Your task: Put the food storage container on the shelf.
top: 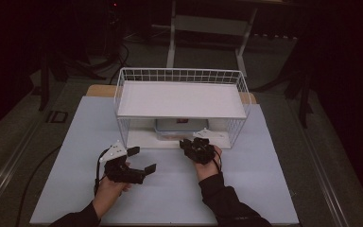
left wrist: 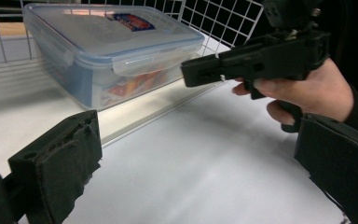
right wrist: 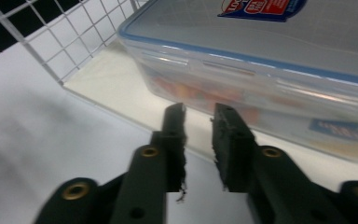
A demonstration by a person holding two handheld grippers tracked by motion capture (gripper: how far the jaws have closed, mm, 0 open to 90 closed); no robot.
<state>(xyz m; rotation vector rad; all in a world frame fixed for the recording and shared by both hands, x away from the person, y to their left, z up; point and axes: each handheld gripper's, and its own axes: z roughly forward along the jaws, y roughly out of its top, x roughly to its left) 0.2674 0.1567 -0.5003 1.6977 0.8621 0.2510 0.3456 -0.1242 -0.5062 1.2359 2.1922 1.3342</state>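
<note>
While fingers (right wrist: 198,116) near box (right wrist: 279,70) edge, seemingly untouched

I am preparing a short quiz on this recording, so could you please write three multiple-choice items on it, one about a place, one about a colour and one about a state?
1. Where is the plastic container?
A. On the rack's top shelf
B. On the lower level of the wire rack, under its top shelf
C. On the bare table beside the rack

2. What colour is the seal band along the container's lid?
A. Blue
B. Green
C. Yellow

3. How does the left claw stand?
A. Shut on the container
B. Shut on nothing
C. Open, holding nothing

Answers:
1. B: the high view shows the container beneath the white shelf.
2. A: both gripper views show a blue band at the lid's edge.
3. C: its jaws stand wide apart over the table, with nothing between them.
</note>
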